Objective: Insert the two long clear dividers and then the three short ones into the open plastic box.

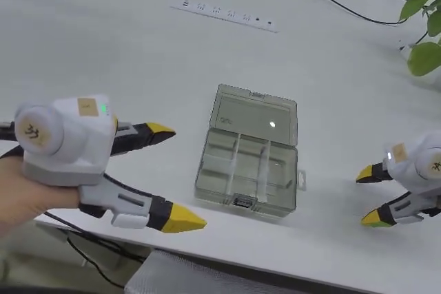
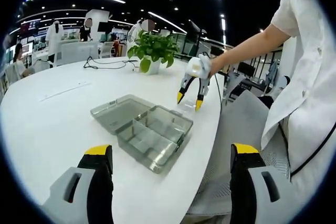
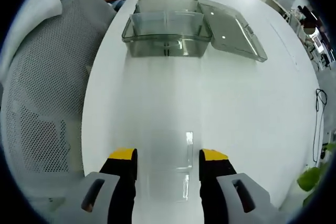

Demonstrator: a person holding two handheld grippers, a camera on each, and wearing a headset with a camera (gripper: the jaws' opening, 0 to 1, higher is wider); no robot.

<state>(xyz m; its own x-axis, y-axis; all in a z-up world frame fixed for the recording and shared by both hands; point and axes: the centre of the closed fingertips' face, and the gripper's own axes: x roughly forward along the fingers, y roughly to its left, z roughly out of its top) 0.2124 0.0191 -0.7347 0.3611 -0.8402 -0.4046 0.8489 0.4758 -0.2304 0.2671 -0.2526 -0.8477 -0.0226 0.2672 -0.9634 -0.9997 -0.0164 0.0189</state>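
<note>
Near the tabletop's (image 1: 138, 53) front edge sits the open box (image 1: 251, 163) with two dividers (image 1: 264, 163) in, left gripper (image 1: 182, 176) spread wide, right gripper (image 1: 365, 197) parted, empty, over loose dividers (image 3: 188, 142).

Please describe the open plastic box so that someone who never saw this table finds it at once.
On the wide white table, look near the front edge, between the yellow-tipped left gripper and right gripper. There sits the smoky grey see-through plastic box, lid laid open behind it. Unlike the flat white power strip farther back, it is transparent and boxy.
</note>
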